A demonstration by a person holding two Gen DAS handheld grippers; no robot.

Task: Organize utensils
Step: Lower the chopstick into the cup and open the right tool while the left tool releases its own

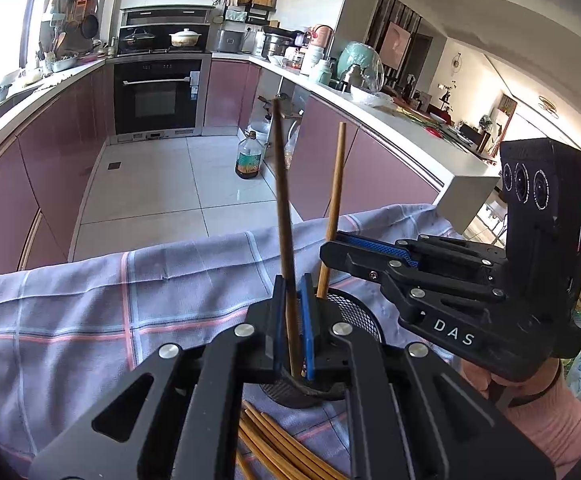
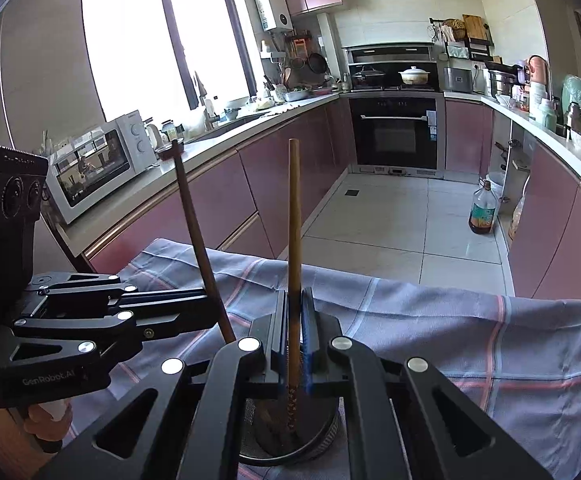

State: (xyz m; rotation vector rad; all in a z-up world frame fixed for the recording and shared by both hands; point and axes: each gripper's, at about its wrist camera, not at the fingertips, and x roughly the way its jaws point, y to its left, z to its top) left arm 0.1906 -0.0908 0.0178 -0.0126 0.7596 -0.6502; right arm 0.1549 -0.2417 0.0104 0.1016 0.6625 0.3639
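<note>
A black mesh utensil holder (image 1: pixel 354 312) stands on a blue checked cloth (image 1: pixel 90 300); it also shows in the right wrist view (image 2: pixel 322 436). My left gripper (image 1: pixel 293 320) is shut on a dark brown chopstick (image 1: pixel 281 200), upright with its lower end inside the holder. My right gripper (image 2: pixel 294 340) is shut on a lighter brown chopstick (image 2: pixel 293 220), also upright with its patterned tip in the holder. The light chopstick (image 1: pixel 336 200) and right gripper (image 1: pixel 332 246) show in the left view; the dark chopstick (image 2: pixel 198 240) and left gripper (image 2: pixel 210 304) show in the right view.
Several loose chopsticks (image 1: pixel 274 444) lie on the cloth in front of the holder. The cloth's far edge (image 2: pixel 370 276) drops to a tiled kitchen floor. A white countertop corner (image 1: pixel 466 196) stands at the right. An oil bottle (image 1: pixel 249 156) stands on the floor.
</note>
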